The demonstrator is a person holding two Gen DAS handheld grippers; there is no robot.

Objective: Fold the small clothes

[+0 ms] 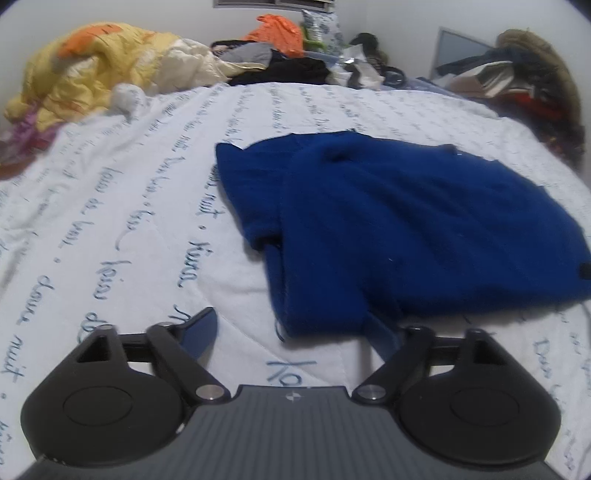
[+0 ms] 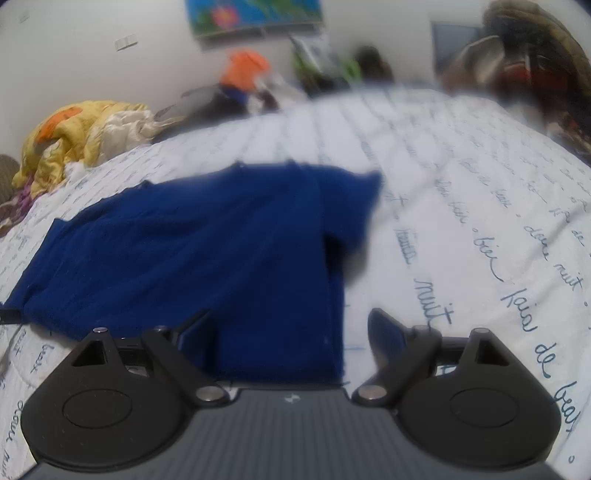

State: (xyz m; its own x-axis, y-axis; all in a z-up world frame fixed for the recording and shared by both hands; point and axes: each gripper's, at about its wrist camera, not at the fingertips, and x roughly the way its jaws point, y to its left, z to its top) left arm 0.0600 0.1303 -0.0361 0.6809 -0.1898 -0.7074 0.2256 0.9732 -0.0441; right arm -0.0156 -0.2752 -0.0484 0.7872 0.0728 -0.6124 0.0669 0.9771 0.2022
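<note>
Left gripper (image 1: 291, 332): jaws spread wide and clasping nothing; the near hem corner of the blue shirt lies on the bed between the two fingers, and the pads do not press on it.
Right gripper (image 2: 288, 332): jaws likewise apart, empty; the other near corner of the shirt lies between its fingers, the right finger over bare bedspread just beside the cloth's edge.
Blue shirt (image 1: 406, 229): a small dark blue knit top, spread flat on the bed in front of both grippers, with one short sleeve sticking out at each side.
Bedspread (image 1: 129, 206): white, printed with rows of blue handwriting, under the shirt.
Yellow quilt (image 1: 96, 70): bunched at the far left edge of the bed.
Orange garment (image 1: 277, 33): on a pile of dark clothes by the far wall.
Picture (image 2: 255, 14): bright, flowered, on the wall beyond, seen only from the right wrist.
</note>
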